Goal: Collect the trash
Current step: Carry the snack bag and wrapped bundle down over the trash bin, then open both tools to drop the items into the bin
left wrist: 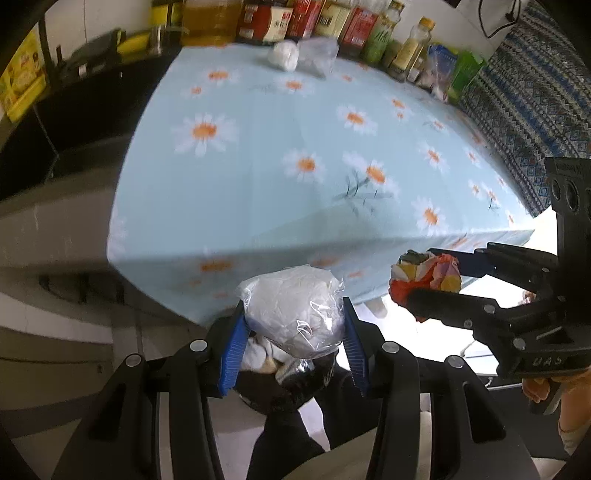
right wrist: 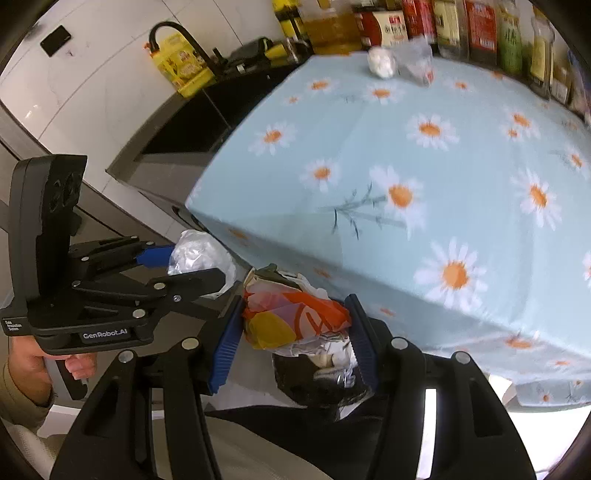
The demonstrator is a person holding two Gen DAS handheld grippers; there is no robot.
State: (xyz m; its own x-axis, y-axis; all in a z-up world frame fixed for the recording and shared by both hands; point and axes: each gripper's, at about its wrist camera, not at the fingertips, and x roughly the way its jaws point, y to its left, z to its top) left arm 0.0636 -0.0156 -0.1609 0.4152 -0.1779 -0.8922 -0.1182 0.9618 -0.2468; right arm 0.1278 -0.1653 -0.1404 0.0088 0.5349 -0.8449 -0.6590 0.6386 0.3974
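Left wrist: left claw [left wrist: 293,332] clamps crinkly plastic-wrapped white wad [left wrist: 291,310]; right claw [right wrist: 295,332] clamps crumpled colourful wrapper [right wrist: 291,321].

1. Left wrist cam: rides the left gripper [left wrist: 293,334], looks fwd and steeply down along its fingers, close on the near edge of the daisy tablecloth [left wrist: 277,147].
2. Right wrist cam: same setup on the right gripper [right wrist: 295,332], also tilted down, near the table corner.
3. Shared: cloth, bottle row [left wrist: 332,22] at back, and each cam catches the other gripper beside it.
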